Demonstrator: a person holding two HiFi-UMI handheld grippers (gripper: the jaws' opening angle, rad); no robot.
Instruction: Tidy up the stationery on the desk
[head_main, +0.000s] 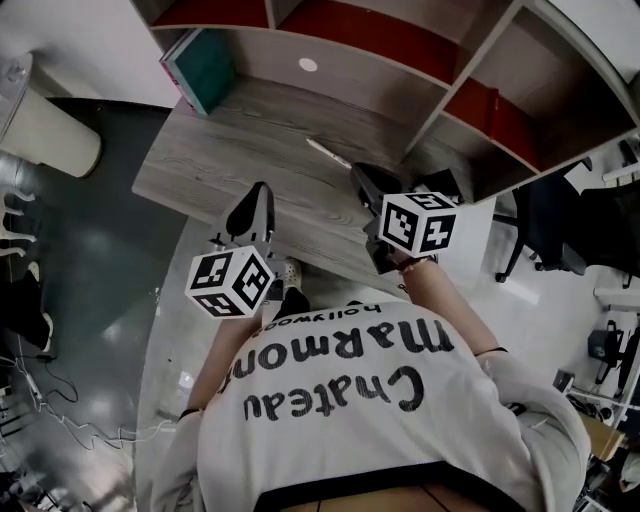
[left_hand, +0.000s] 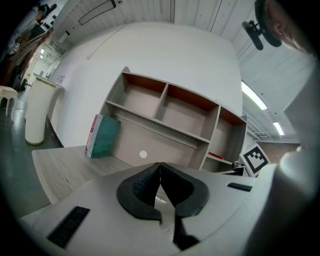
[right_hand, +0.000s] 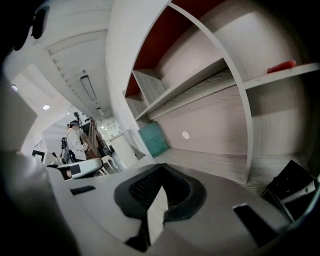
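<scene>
Both claws hang over the near edge of the grey wood-grain counter (head_main: 200, 165). The tidying looks to be at its opening step, an approach with nothing picked up yet. The left claw (left_hand: 160, 166) is clenched, its dark pads meeting tip to tip with nothing between them. The right claw (right_hand: 161, 167) is likewise clenched and empty.

The slim pale pen (head_main: 328, 152) lies flat on the counter just ahead of the right claw and a little to its left, which puts it ahead and to the right of the left claw. It touches neither. The teal book (head_main: 205, 68) stands tilted well ahead of the left claw and off to its left, at the back of the counter against the grey open-shelf unit with red back panels (head_main: 440, 95). A dark object (head_main: 440, 185) sits just to the right of the right claw; I cannot tell what it is.

The pen seems the likely first target, and the right claw is the nearer one. That claw would need to release its jaws, sink close to the counter and straddle the thin shaft crosswise before clenching. A pen lying this low may roll or slip from the pads.
</scene>
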